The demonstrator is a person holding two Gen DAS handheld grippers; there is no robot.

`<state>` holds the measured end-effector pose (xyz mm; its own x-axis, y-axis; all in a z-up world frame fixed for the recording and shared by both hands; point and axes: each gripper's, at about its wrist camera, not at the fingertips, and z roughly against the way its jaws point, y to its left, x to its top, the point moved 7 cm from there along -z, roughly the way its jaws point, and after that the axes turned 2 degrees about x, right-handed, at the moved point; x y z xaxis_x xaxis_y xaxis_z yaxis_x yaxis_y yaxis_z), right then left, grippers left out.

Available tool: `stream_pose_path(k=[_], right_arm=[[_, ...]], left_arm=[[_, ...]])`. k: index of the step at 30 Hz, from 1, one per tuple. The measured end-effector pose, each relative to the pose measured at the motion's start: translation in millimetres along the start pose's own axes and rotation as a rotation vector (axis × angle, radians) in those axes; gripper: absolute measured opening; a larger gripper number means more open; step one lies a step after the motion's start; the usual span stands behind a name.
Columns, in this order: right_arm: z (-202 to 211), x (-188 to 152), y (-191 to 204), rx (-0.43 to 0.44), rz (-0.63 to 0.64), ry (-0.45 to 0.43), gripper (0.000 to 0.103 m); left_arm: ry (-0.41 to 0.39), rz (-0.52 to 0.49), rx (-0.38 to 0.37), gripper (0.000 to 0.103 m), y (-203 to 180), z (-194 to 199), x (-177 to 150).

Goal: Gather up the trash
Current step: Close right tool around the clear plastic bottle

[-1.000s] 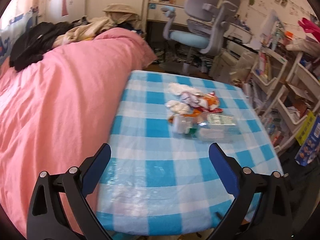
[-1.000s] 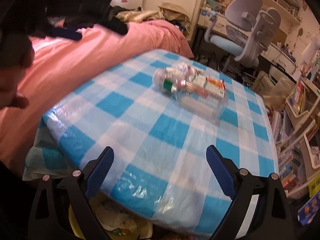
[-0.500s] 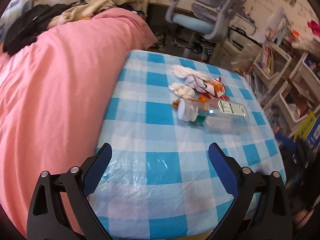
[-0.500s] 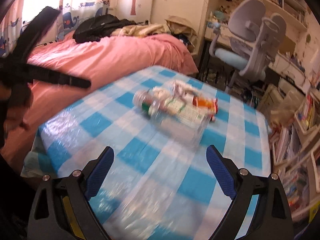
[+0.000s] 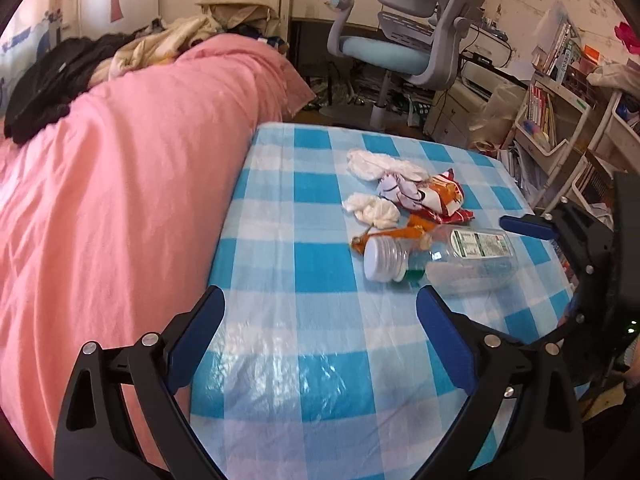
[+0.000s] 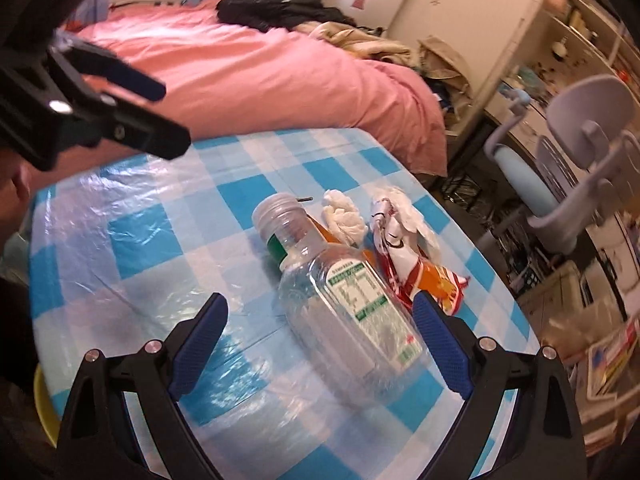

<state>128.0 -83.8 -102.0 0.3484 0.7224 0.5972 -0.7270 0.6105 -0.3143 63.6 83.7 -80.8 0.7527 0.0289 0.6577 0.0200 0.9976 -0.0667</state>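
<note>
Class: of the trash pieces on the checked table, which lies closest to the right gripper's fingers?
The clear plastic bottle, lying on its side between the open right gripper's fingers; the tissue wads and wrappers lie farther off.

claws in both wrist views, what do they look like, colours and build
Both match. The left claw has two black plastic fingers shaped as open triangular frames, joined with silver screws, each tipped by a blue textured pad. The right claw has the same black frames, silver screws and dimpled blue pads. No cables or markings show, and no sleeve can be made out.
</note>
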Motion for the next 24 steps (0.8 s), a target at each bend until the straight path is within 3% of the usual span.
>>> stream_pose_path(k=[7, 10, 12, 13, 16, 18, 20, 24], right_arm=[[-22.4, 2.3, 3.4, 0.090, 0.045, 0.088, 0.088], [-12.5, -0.5, -1.5, 0.075, 0.004, 0.089, 0.069], [0.6, -6.5, -8.9, 0.093, -0.073, 0.088, 0.050], [4.2, -9.1, -8.9, 0.104, -0.089, 0.091, 0.049], [8.7, -17.3, -7.5, 0.091, -0.094, 0.094, 0.050], [2.0, -14.6, -6.6, 0.092, -0.088, 0.107, 0.064], [-7.1, -10.3, -3.5, 0.085, -0.058, 0.136, 0.069], [-8.2, -17.2, -3.7, 0.107, -0.056, 0.197, 0.066]], left_arm=[[-0.005, -0.003, 0.033, 0.094, 2.9, -6.1, 10.8], [0.017, 0.018, 0.038, 0.094, 7.3, -15.3, 11.3], [0.030, 0.020, 0.037, 0.094, 7.2, -21.4, 10.2], [0.039, 0.019, 0.036, 0.094, 6.3, -25.4, 9.3], [0.064, 0.017, 0.022, 0.094, -0.4, -35.7, 7.3], [0.071, 0.012, 0.022, 0.094, -4.6, -39.4, 6.8], [0.072, -0.004, 0.021, 0.094, -11.4, -41.2, 7.1], [0.064, -0.041, 0.028, 0.094, -19.7, -46.3, 10.7]])
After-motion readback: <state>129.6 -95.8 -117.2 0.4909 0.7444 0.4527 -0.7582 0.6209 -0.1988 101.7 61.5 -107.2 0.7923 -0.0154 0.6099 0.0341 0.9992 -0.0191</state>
